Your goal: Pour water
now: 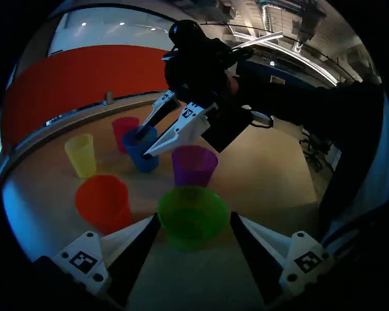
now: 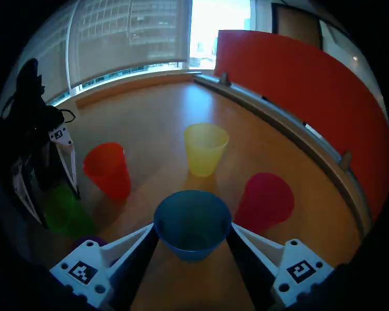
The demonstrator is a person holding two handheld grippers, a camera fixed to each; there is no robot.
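A green cup [image 1: 192,217] stands between the fingers of my left gripper [image 1: 193,217], and both fingertips rest against its sides. It looks empty. Farther off, my right gripper [image 1: 142,146], held by a dark-sleeved arm, has one finger on each side of a blue cup [image 1: 141,150]. In the right gripper view the blue cup [image 2: 192,224] sits upright between the tips of the right gripper [image 2: 192,226], which touch its rim. At the left edge of that view, the left gripper [image 2: 59,207] holds the green cup [image 2: 65,213].
On the wooden table [image 1: 267,171] stand a purple cup [image 1: 193,165], an orange cup [image 1: 103,202], a yellow cup [image 1: 81,154] and a magenta cup [image 1: 124,129]. A red panel [image 2: 308,88] and a rail run along the table's far side.
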